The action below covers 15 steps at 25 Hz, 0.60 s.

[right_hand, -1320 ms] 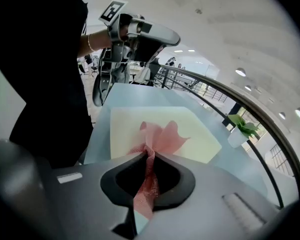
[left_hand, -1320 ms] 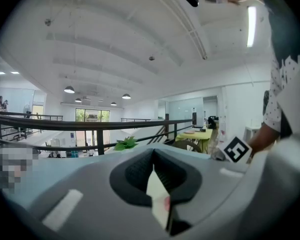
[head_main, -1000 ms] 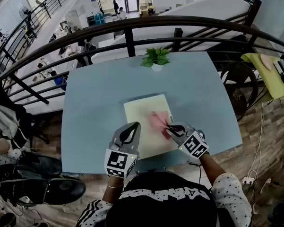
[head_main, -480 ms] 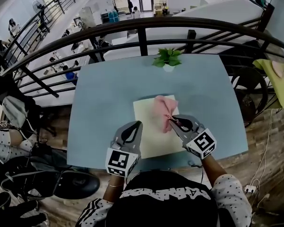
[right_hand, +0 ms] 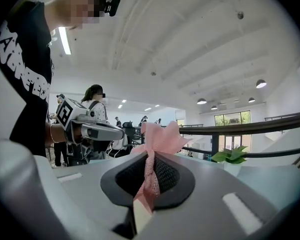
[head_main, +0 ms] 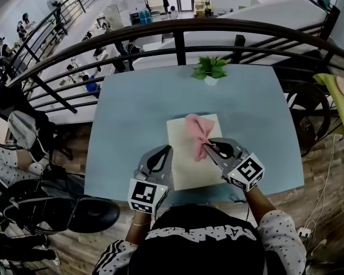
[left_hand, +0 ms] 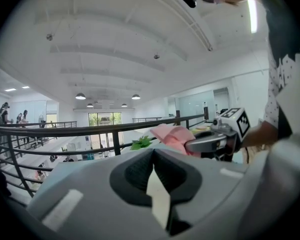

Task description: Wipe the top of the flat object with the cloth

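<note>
Cloth [head_main: 196, 129], pink and bunched, sits over the far right part of the cream flat object [head_main: 182, 168], which lies on the desk [head_main: 131, 125] toward the near edge. My right gripper [head_main: 206, 146] has its fingers clenched on one gathered fold of it, and the rest fans out beyond the tips. From above I cannot tell how much of the fabric actually presses on the surface. My left gripper [head_main: 162, 152] hovers just beside the flat object's left edge, its fingers closed on nothing.

I see three ways this could go wrong. The pinch takes only a narrow twist of fabric, so a hard drag could pull it free. The bunched cloth may skim the top rather than wipe it. And nothing pins the flat object down, so a firm stroke could push it across the desk.

The one container is a small white pot [head_main: 210, 81] at the far edge, holding a green plant [head_main: 210, 67]. It is well apart from the cloth, so only a long stroke outward would threaten it.
</note>
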Motion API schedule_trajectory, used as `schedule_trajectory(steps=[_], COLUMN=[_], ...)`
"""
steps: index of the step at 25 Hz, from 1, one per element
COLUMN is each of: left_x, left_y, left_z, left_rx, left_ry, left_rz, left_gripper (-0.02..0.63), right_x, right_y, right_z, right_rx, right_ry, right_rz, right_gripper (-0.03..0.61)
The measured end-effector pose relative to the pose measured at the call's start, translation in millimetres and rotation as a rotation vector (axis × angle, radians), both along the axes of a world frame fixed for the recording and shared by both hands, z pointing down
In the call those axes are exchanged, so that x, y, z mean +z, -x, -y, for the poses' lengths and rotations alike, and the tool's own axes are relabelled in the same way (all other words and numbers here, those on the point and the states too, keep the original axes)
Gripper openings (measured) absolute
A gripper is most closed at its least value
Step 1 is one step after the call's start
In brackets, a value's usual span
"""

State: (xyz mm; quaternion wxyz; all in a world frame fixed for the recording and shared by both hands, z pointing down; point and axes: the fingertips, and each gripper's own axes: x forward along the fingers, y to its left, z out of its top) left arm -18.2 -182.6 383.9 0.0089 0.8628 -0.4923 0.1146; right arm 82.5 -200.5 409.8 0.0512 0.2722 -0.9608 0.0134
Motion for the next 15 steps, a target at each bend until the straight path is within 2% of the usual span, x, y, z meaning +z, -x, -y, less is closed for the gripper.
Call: schedule_trajectory(steps=[4, 15], left_x=[-1.2, 0.0], left_y=[9.0, 8.1], left_z=[9.8, -7.3], left_rx=[-0.012, -0.015], left_ry=[0.003, -0.01], left_rz=[0.003, 0.003], left_gripper=[0.0, 0.0], right_x=[-2.2, -3.7], right_y=[7.2, 7.1], right_z=[10.7, -8.1], right_rx=[-0.005, -0.013], right_ry=[0.003, -0.003], right_rz=[0.003, 0.012], right_gripper=[0.02, 0.02])
